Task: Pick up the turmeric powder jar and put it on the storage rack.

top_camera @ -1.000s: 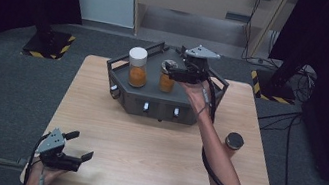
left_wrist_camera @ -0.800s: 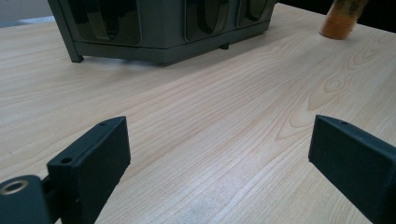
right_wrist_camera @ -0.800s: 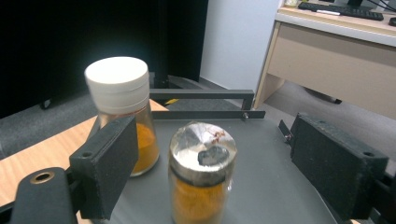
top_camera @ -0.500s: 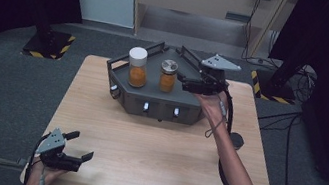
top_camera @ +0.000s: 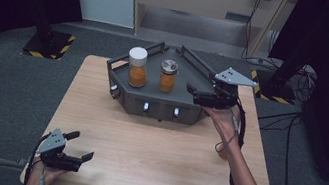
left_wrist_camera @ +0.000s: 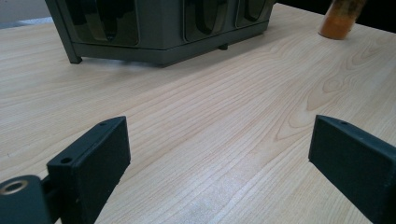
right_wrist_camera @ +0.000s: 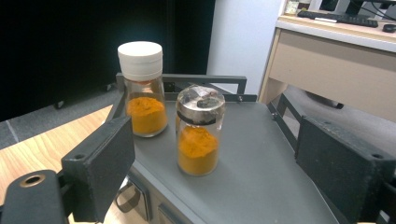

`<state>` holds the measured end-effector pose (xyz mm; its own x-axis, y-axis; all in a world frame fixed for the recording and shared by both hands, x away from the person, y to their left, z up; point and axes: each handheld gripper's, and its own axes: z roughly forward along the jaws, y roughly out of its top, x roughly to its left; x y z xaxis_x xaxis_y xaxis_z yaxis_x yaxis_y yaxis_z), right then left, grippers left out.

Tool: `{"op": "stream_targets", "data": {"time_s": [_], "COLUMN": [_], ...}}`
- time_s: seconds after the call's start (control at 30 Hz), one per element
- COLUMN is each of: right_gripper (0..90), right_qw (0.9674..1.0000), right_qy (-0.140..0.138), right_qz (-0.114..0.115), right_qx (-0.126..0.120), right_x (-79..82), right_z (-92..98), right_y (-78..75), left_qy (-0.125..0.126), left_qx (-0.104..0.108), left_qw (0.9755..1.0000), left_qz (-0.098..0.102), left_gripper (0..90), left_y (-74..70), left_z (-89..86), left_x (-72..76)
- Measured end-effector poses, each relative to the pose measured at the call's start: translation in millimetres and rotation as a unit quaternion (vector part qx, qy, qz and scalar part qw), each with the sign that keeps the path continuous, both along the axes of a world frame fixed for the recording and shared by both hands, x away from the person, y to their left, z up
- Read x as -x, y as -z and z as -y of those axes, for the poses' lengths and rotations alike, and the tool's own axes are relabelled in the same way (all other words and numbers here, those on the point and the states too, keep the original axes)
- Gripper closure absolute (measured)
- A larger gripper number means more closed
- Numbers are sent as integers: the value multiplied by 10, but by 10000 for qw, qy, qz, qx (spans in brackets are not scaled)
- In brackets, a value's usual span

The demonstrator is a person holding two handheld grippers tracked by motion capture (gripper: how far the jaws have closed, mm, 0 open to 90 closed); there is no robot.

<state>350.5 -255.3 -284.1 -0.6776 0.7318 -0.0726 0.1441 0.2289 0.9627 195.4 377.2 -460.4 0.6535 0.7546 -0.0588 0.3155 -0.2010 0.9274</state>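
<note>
Two spice jars of orange powder stand on the grey tray: one jar with a white cap (top_camera: 137,66) toward the tray's left, and one jar with a metal lid (top_camera: 168,75) just beside it to the right, the two close but apart. In the right gripper view the metal-lidded jar (right_wrist_camera: 199,130) stands nearer and the white-capped jar (right_wrist_camera: 141,88) behind it to the left, both upright. A third orange jar (left_wrist_camera: 340,18) stands on the bare worktop (top_camera: 151,161), seen at the top edge of the left gripper view with its upper part cut off. There is one tray (top_camera: 195,77), a dark angular stand with low rails round its deck and two small pale lights on its front face. The right tongs (top_camera: 192,92) hover over the right part of the tray, jaws spread wide after having just been opening, with nothing between them and nothing touched; the metal-lidded jar stands free ahead of them. The left tongs (top_camera: 80,147) sit low at the near left corner of the worktop, well apart from the tray, jaws likewise wide and empty, only wood grain between them. No label or brand can be read on the jars, and no writing shows on the tray.
</note>
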Motion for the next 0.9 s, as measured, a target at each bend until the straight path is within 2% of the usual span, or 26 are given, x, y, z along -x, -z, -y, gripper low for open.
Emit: {"op": "stream_targets", "data": {"time_s": [0.37, 0.47, 0.9], "right_gripper": [107, 105, 102], "right_qw": [10000, 10000, 10000], "right_qy": [26, 45, -42], "right_qz": [-12, 2, 37], "right_qx": [-77, 27, -8], "right_x": [218, 279, 612], "right_z": [250, 292, 531], "right_y": [106, 119, 221], "left_qy": [14, 11, -7], "left_qx": [24, 11, 41], "left_qw": [10000, 10000, 10000], "left_qz": [-21, -27, -7], "left_gripper": [46, 45, 46], "left_y": [0, -6, -1], "left_z": [9, 10, 15], "left_x": [-13, -15, -8]}}
